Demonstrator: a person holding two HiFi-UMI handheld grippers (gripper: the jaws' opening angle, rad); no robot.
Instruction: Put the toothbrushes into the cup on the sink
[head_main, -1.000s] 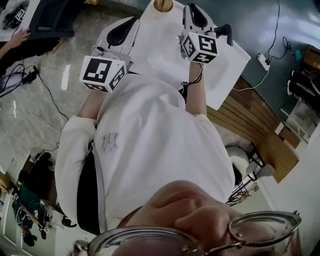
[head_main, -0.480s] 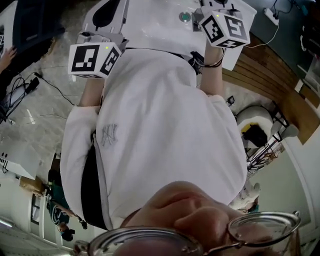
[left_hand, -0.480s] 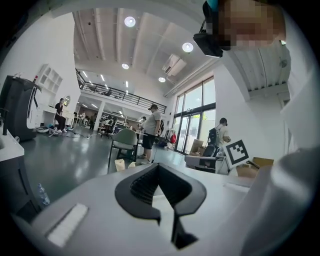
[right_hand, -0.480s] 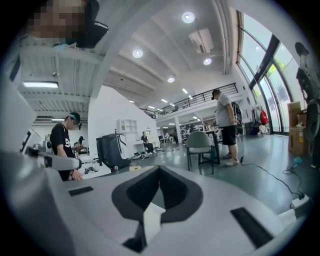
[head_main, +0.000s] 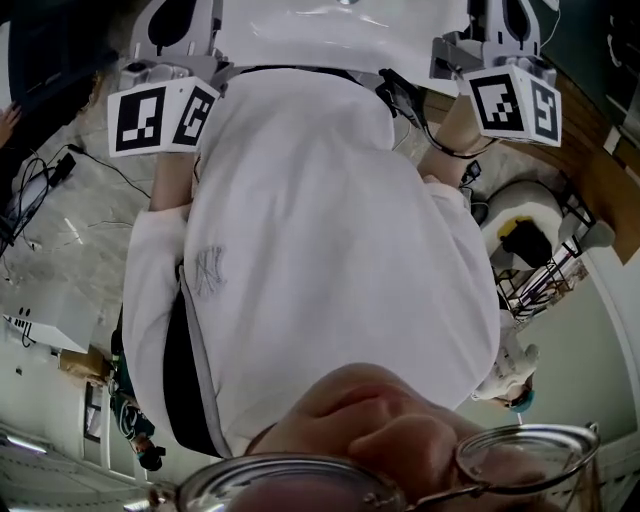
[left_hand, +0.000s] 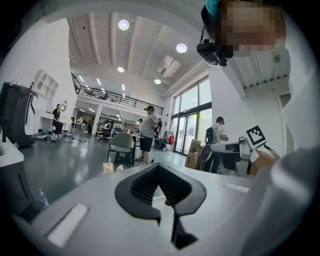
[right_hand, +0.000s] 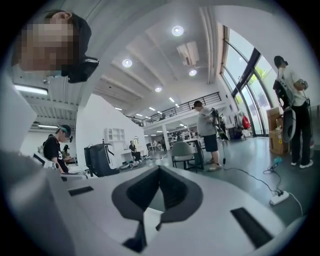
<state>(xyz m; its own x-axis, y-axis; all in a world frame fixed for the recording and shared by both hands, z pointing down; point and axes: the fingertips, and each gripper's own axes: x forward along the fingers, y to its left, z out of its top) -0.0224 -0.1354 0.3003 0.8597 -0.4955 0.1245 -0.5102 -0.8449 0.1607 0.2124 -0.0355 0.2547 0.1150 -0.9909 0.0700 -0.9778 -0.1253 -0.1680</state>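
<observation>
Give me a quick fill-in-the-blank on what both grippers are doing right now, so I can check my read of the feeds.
1. The right gripper has its jaws ___, with no toothbrush between them.
2. The left gripper has ___ between its jaws.
3. The shirt filling the middle of the head view is ___.
4. The left gripper's marker cube shows at the head view's upper ___ corner.

Missing words: shut; nothing; white; left

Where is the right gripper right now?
In the head view, the right gripper is at the upper right, just right of the white sink, with the person's right forearm below it; its jaws are shut, empty.
</observation>
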